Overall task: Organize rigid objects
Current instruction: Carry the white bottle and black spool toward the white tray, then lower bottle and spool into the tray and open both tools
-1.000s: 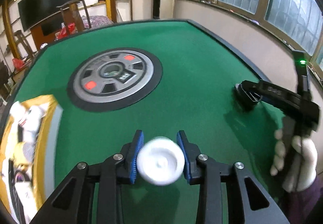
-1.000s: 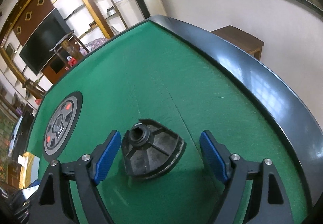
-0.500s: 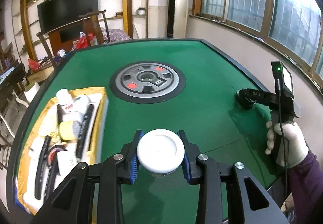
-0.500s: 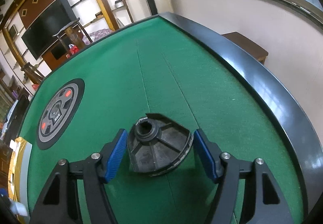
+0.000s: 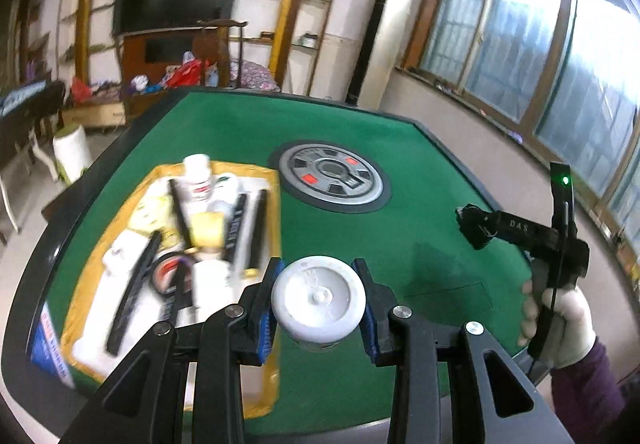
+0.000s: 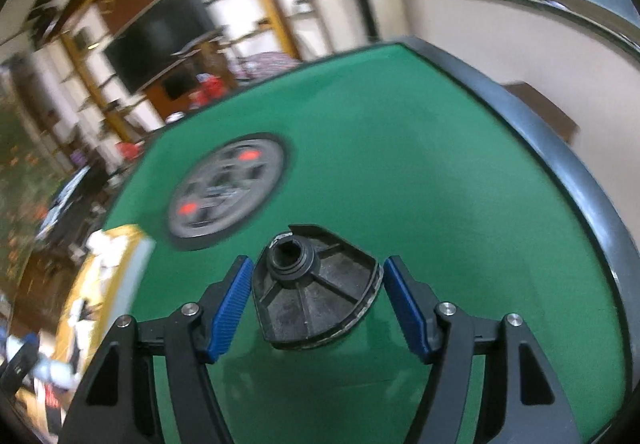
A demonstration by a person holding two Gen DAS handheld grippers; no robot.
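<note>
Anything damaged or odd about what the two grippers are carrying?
Yes: the black ribbed disc between the right gripper pads is only a wedge-shaped fragment with straight cut edges. The white jar in the left gripper looks intact.

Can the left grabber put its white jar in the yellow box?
Probably yes. The left gripper is clamped on the white jar, and the yellow tray lies just to its left. It's crowded with things, though, so free room looks tight.

Matt green felt on table (image 5: 400,228), glossy dark rim. White jar (image 5: 319,302): smooth plastic, slight sheen. Black ribbed part (image 6: 314,296): dusty, scuffed plastic. Blue pads (image 6: 232,304): ridged, probably rubber. Glove (image 5: 568,328): white cloth.
</note>
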